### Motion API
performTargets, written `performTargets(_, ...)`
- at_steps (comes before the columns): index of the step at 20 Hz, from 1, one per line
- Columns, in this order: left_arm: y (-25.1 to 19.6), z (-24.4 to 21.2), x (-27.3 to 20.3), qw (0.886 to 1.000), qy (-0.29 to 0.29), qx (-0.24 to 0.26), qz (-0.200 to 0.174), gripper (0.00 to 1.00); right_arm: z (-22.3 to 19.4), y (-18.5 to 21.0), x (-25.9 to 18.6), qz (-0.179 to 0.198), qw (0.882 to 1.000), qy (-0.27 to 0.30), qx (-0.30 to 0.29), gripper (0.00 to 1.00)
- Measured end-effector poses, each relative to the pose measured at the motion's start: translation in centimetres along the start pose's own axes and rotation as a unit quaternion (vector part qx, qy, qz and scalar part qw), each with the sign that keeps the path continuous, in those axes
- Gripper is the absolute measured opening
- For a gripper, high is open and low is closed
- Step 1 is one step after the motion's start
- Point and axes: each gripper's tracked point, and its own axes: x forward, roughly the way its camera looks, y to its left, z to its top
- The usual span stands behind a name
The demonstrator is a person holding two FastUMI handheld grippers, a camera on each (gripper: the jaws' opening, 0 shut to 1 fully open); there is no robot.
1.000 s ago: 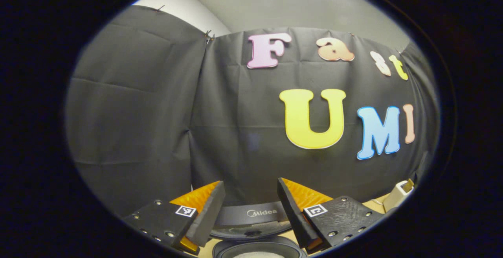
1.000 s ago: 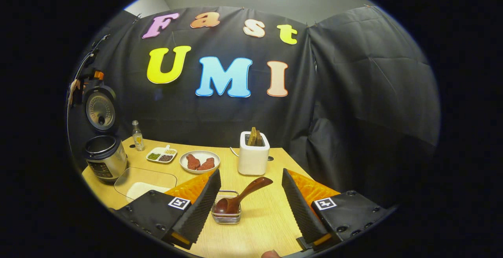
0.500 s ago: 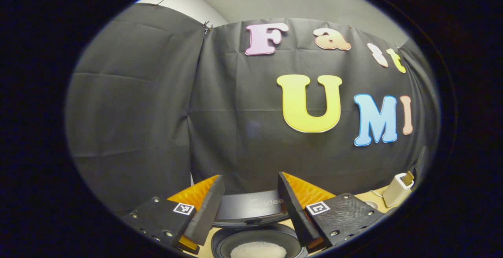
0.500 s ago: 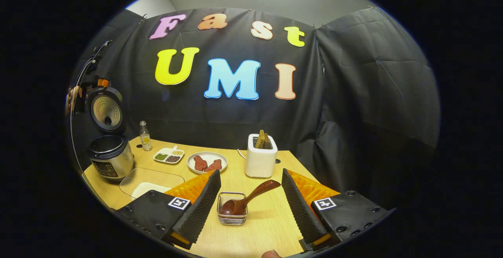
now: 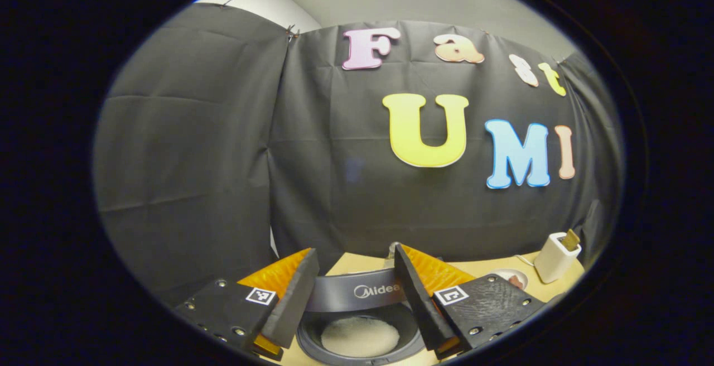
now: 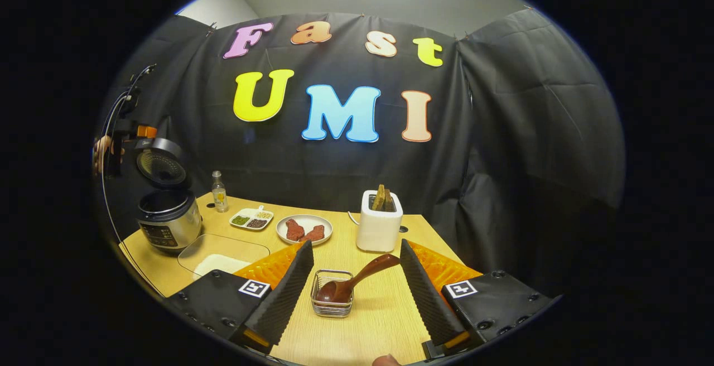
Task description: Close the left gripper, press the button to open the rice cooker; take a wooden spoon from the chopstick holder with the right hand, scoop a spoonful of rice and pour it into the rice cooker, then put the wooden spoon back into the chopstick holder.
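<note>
- Rice cooker (image 6: 169, 222) at left edge of the right gripper view, on the wooden table (image 6: 368, 321), lid raised; in the left gripper view its pot of white rice sits bottom centre.
- Glass tray (image 6: 223, 254) of rice just beside the cooker.
- Left gripper (image 5: 352, 293): fingers spread, grasping nothing, above the open pot.
- Right gripper (image 6: 357, 285): fingers released, wide apart, bottom centre.
- Wire chopstick holder (image 6: 332, 301) between them, farther off.
- Wooden spoon (image 6: 357, 282) in holder, handle tilted right.

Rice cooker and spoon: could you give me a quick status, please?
Both grippers open, holding nothing. Cooker lid up, rice inside. Spoon in holder, between right gripper fingers, ungrasped. Nothing in the way.
</note>
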Motion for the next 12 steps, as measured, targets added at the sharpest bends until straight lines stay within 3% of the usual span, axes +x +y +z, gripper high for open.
performTargets(2,-0.5,-1.2,-1.1,1.000,0.007,0.002,-0.003,0.86,0.0,-0.2,-0.2,0.006,1.000,-0.001,-0.001,0.97)
performTargets(12,-1.6,-8.4,-4.6,0.999,0.046,0.003,-0.011,0.88,-0.6,0.2,-0.9,0.030,0.999,0.003,-0.012,0.97)
